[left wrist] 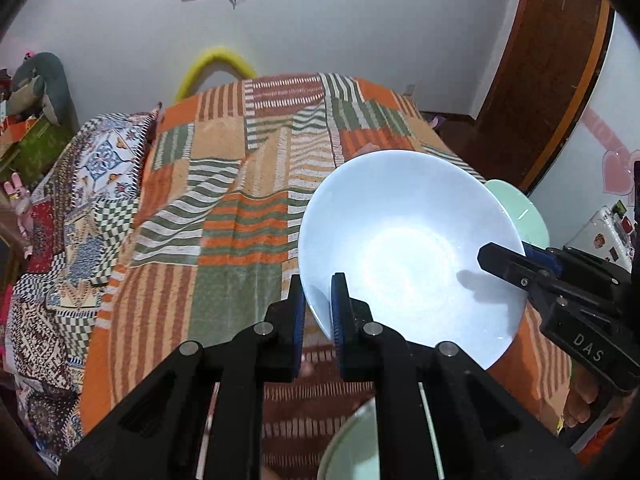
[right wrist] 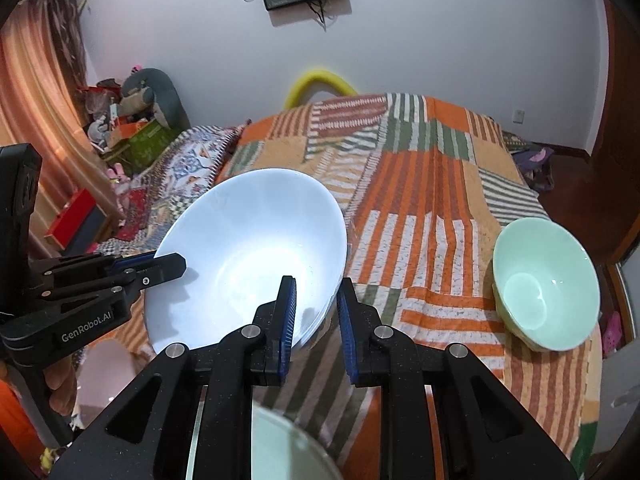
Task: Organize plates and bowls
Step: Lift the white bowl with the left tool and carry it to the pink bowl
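Left gripper [left wrist: 318, 312] clamped on near rim of wide glossy white bowl [left wrist: 408, 248] | right gripper [right wrist: 316, 312] clamped on opposite rim | pale green ceramic bowl [right wrist: 546, 284] resting well apart on striped orange patchwork blanket [right wrist: 420, 208]

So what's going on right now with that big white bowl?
Left claw and right claw both clamped on white bowl rim, opposite sides. Bowl above bedspread. Green bowl sits apart. Nothing blocking.

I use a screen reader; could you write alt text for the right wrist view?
Two tools, right and left, grip opposite rims of a white bowl above a striped orange bedspread. A green bowl sits on the bed, right.
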Available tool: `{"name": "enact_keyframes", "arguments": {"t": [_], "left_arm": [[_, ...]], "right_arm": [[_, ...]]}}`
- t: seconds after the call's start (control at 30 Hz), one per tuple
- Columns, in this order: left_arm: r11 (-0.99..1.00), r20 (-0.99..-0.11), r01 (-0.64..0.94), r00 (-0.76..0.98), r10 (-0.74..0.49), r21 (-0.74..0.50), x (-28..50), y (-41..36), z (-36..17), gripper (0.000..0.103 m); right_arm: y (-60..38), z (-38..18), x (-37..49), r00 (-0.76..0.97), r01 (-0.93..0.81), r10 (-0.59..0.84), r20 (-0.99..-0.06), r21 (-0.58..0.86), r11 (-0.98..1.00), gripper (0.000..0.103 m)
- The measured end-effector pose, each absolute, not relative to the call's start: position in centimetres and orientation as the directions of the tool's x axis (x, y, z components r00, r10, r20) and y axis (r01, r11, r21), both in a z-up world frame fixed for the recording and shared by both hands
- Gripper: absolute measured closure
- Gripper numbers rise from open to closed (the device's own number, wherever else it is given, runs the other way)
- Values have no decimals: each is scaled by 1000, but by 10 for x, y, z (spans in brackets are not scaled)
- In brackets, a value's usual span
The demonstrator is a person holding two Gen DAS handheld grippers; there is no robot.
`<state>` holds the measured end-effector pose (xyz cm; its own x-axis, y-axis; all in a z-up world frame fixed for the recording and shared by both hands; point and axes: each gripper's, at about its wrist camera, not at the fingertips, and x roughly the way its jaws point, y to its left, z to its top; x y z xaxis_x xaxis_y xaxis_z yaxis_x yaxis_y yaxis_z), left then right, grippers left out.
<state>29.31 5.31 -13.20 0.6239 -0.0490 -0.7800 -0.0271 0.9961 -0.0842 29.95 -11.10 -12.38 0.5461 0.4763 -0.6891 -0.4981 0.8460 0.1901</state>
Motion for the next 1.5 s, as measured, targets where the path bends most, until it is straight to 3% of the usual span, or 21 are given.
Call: {"name": "enact_keyframes", "arguments": {"t": [0.77,1.5], "left_arm": [[987,-735,-142,676,45,-70,135,89,-84,92],[940,-812,-322,575,96,-117,80,167,-155,92]], "right_arm": [[-73,-100,196,494,-632,589,-640,201,749,84],[4,-157,155,341,-725,587,-734,192,661,84]]}}
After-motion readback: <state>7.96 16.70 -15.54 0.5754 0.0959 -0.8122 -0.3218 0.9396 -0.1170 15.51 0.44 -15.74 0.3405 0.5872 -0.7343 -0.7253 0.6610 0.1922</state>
